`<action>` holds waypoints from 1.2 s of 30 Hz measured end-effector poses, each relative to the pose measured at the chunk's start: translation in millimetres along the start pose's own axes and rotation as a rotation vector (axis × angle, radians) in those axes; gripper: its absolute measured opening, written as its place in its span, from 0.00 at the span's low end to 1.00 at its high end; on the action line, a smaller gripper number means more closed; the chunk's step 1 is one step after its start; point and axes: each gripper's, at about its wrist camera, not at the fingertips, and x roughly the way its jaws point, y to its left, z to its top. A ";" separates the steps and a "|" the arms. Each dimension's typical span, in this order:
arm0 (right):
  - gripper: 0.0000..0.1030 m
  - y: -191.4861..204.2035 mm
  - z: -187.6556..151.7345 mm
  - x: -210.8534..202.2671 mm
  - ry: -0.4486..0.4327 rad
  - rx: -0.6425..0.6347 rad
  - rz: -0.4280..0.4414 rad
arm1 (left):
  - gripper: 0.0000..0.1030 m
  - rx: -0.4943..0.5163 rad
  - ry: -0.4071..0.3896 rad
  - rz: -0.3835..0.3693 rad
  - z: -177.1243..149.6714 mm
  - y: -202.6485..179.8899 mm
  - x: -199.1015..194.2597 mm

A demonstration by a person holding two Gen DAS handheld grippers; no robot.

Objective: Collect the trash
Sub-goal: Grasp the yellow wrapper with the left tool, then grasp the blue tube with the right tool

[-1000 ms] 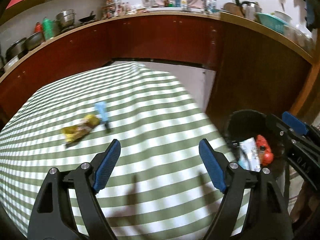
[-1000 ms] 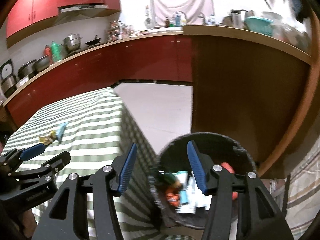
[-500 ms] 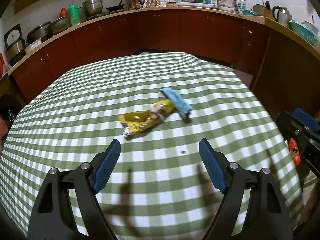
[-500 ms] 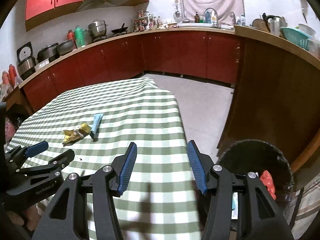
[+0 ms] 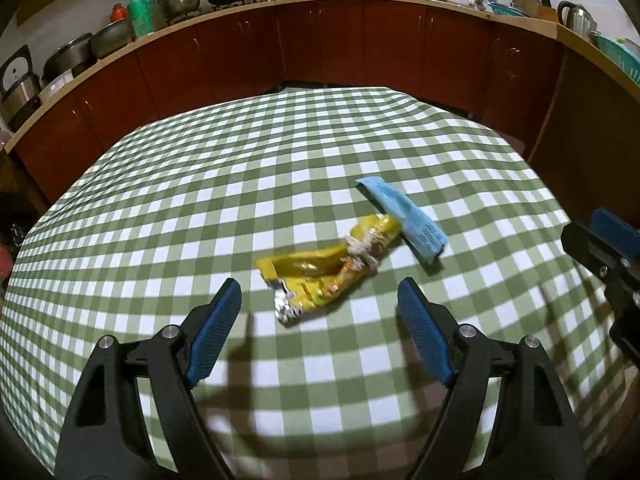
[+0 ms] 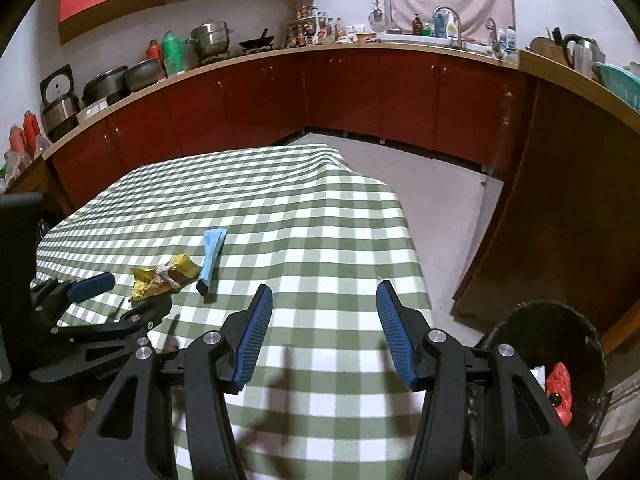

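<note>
Yellow wrapper (image 5: 326,270) and blue packet (image 5: 404,218) touching on checked worktop (image 5: 200,200). Left hand-held gripper (image 5: 320,326) released, just short of wrapper; right hand-held gripper (image 6: 323,332) released, empty. Risk: snagging tablecloth, nudging packet away.

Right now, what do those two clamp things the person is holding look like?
Both look alike. The left gripper has two matte black plastic arms with triangular cut-outs and silver bolts, each ending in a ribbed blue pad. The right gripper is built the same, black with blue ribbed pads. White lettering on the left one is too blurred to read. No cables or sleeves show.
</note>
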 end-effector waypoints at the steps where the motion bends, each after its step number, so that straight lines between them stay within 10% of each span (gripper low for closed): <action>1: 0.52 2.0 0.8 2.6 0.005 -0.004 0.003 | 0.76 0.005 0.003 -0.003 1.8 1.2 3.1; 13: 0.55 12.9 8.0 16.8 0.029 -0.019 0.020 | 0.61 0.040 0.005 -0.101 10.3 9.2 22.9; 36: 0.55 54.3 15.9 30.8 0.052 -0.084 0.049 | 0.54 -0.039 -0.006 0.006 -12.7 57.6 3.5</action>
